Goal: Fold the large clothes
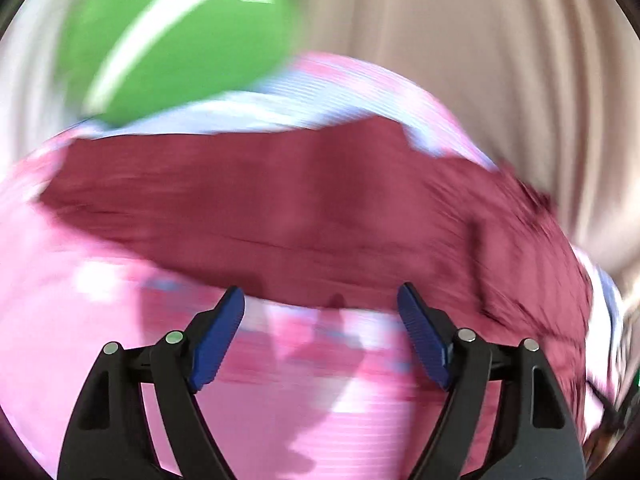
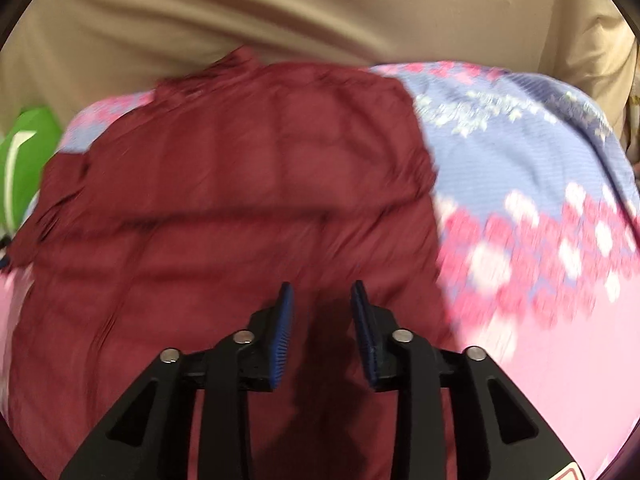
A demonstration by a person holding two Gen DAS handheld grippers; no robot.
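A dark red quilted garment lies spread on a pink, white and blue flowered bedspread. My left gripper is wide open and empty, just short of the garment's near edge, above the bedspread. In the right wrist view the same garment fills the left and middle. My right gripper hovers over it with the jaws partly open and nothing between them. Both views are blurred by motion.
A green object with white stripes sits beyond the garment at the upper left; it also shows in the right wrist view at the left edge. Beige curtains hang behind the bed. The bedspread extends to the right of the garment.
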